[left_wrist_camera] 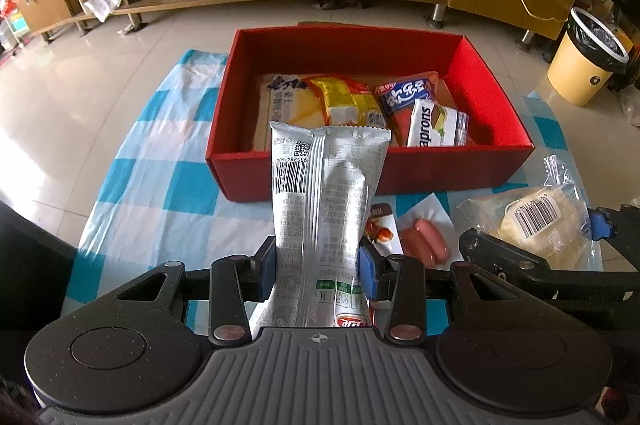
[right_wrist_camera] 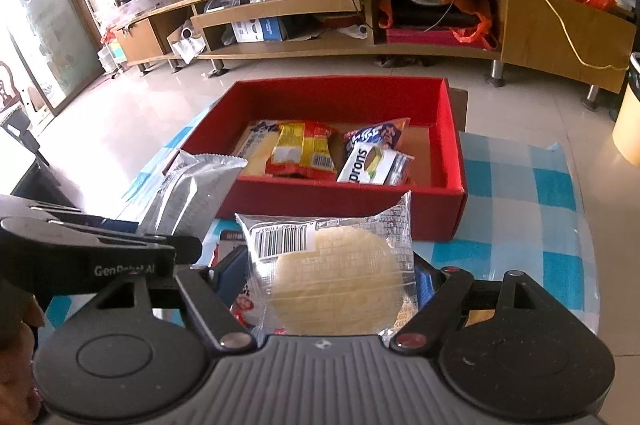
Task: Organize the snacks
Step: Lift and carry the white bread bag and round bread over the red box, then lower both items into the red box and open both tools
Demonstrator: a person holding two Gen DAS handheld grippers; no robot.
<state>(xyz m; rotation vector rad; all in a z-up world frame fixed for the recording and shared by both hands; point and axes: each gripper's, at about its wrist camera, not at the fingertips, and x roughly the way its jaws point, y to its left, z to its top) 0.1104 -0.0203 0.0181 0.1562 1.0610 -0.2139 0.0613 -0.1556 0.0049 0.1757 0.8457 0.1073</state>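
Snacks ride toward the red box: left gripper clamps a white packet, right gripper clamps a clear-wrapped cake, both ready to drop in.

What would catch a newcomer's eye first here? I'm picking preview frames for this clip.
The red box sits mid-scene on the blue-checked cloth, with several snack packets already lying inside. In front of it, the left gripper holds a tall silver-white packet upright, while the right gripper is clamped on a clear-wrapped round pale cake. A pair of pink sausages lies on the cloth between them.
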